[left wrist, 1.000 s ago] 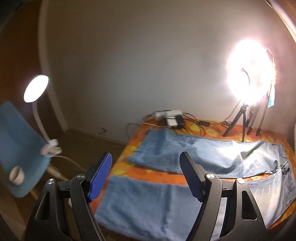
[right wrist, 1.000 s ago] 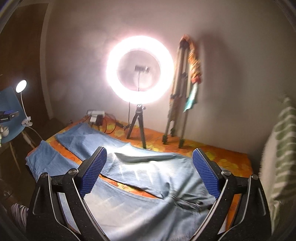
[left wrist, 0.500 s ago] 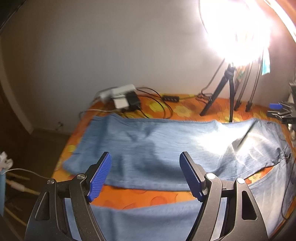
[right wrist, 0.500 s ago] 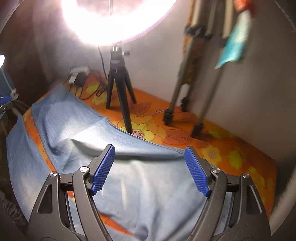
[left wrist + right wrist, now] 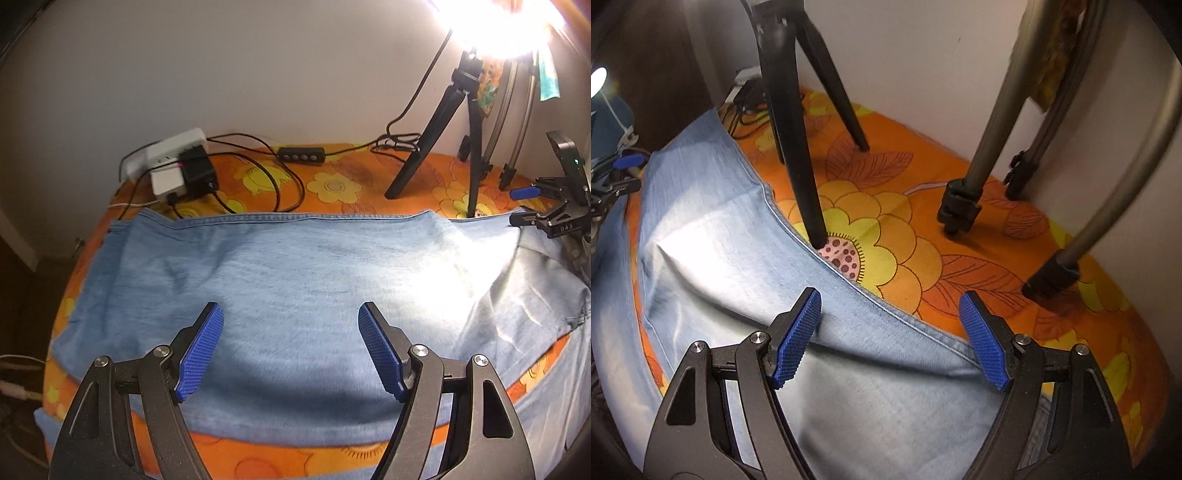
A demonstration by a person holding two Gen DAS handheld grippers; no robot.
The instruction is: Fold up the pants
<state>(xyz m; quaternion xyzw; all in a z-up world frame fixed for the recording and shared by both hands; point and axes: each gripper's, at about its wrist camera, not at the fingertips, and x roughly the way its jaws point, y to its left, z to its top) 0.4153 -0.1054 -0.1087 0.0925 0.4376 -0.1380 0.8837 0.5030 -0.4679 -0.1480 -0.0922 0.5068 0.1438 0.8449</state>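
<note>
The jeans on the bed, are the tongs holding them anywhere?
No. Both the left tongs and the right tongs stand open above the jeans, with nothing pinched between their blue pads.

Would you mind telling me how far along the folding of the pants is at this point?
Done: the jeans lie spread flat on the orange floral sheet, legs apart, no fold visible.
In hand: nothing. The left gripper hangs open over the far leg; the right gripper, its jaws having just narrowed, is open over that leg's far seam beside the black tripod.
Left: gripping the leg and making every fold.
</note>
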